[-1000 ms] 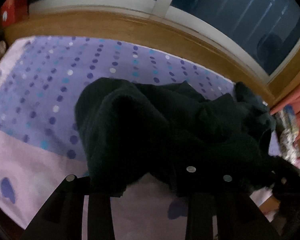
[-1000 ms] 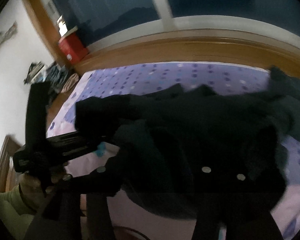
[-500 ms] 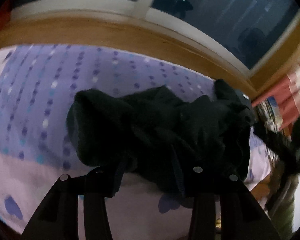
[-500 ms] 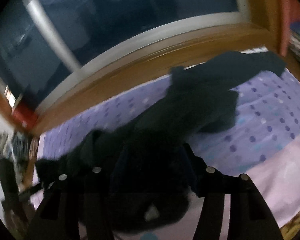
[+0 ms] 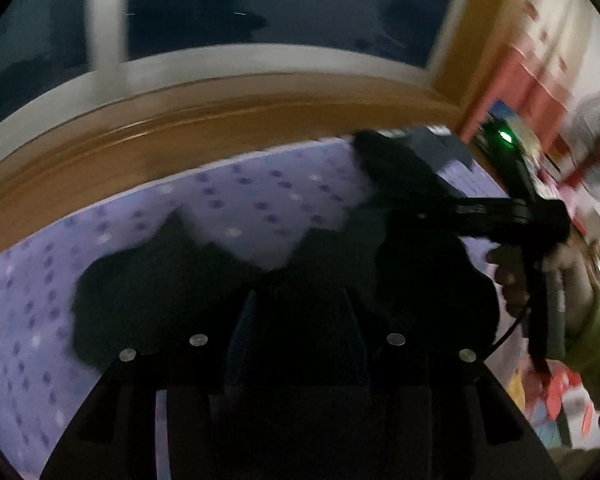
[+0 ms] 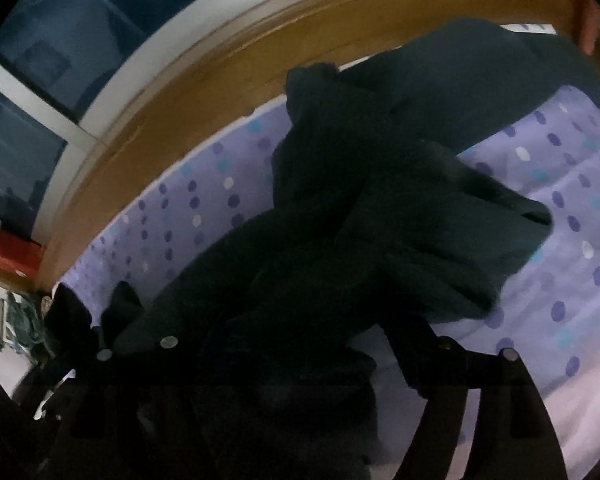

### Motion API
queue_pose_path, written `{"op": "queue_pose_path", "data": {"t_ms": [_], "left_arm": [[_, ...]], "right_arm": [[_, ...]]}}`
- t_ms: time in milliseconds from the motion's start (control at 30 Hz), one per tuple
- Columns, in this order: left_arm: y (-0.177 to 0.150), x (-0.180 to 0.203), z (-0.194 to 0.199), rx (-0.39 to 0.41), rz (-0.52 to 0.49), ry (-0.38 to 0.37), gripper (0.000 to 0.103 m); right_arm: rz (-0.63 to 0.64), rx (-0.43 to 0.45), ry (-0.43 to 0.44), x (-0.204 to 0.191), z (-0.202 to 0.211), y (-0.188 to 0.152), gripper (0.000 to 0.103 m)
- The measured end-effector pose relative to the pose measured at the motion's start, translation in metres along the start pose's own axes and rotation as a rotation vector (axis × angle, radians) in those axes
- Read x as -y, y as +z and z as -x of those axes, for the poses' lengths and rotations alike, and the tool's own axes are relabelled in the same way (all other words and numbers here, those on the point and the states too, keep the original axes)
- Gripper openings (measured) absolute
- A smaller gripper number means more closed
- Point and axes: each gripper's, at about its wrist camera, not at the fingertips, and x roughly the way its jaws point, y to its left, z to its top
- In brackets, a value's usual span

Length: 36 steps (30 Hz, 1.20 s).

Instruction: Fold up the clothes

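Your right gripper point(image 6: 300, 364) opening over the black garment point(image 6: 380, 208), left gripper point(image 5: 296, 344) half open with cloth between its fingers, grip unclear, dotted bedsheet point(image 6: 560, 280) beneath.

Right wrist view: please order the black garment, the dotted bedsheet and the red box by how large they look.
1. Black garment, largest, though it is nearest the camera.
2. Dotted bedsheet, what shows of it; the garment covers much of it.
3. Red box, smallest, far off at the left edge.
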Motion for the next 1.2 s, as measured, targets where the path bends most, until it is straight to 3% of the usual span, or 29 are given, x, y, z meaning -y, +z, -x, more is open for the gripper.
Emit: {"op": "queue_pose_path", "data": {"t_ms": [67,133,200,333,367,400,433,500,600,733,900,1200], "left_arm": [[0.007,0.013,-0.019,-0.041,-0.077,-0.029,0.044],[0.01,0.021,-0.038,-0.076,-0.123,0.011,0.044],[0.011,0.023,-0.053,-0.107,-0.128,0.04,0.044],[0.005,0.017,-0.07,-0.155,-0.096,-0.018,0.044],[0.003,0.016,-0.069,-0.141,-0.085,-0.026,0.042],[0.001,0.014,-0.068,-0.132,-0.072,-0.034,0.031],[-0.001,0.012,-0.066,-0.123,-0.055,-0.045,0.026],[-0.004,0.006,-0.059,-0.105,-0.005,-0.078,0.017],[-0.006,0.001,-0.038,-0.061,0.051,-0.111,0.011],[-0.013,0.006,0.006,0.028,0.056,-0.079,0.01],[-0.026,0.0,0.061,0.129,0.127,-0.005,0.007],[-0.068,-0.048,0.163,0.252,0.295,0.194,0.006]], "right_arm": [[0.014,0.003,-0.01,0.0,-0.002,-0.001,0.077],[0.035,0.003,-0.019,0.001,-0.002,-0.001,0.077],[0.053,0.005,-0.023,-0.001,-0.003,-0.002,0.077],[0.086,0.003,-0.032,-0.005,-0.003,-0.002,0.076],[0.11,0.006,-0.027,-0.01,-0.002,-0.004,0.066],[0.134,0.01,-0.021,-0.015,0.0,-0.006,0.059],[0.159,0.013,-0.016,-0.02,0.001,-0.007,0.041],[0.207,0.02,-0.005,-0.029,0.003,-0.011,0.029],[0.262,0.021,0.086,-0.051,0.018,-0.019,0.021],[0.415,0.031,0.26,-0.105,0.047,-0.036,0.018],[0.596,0.045,0.348,-0.173,0.063,-0.06,0.018],[0.784,-0.034,0.611,-0.291,0.066,-0.095,0.018]]}}
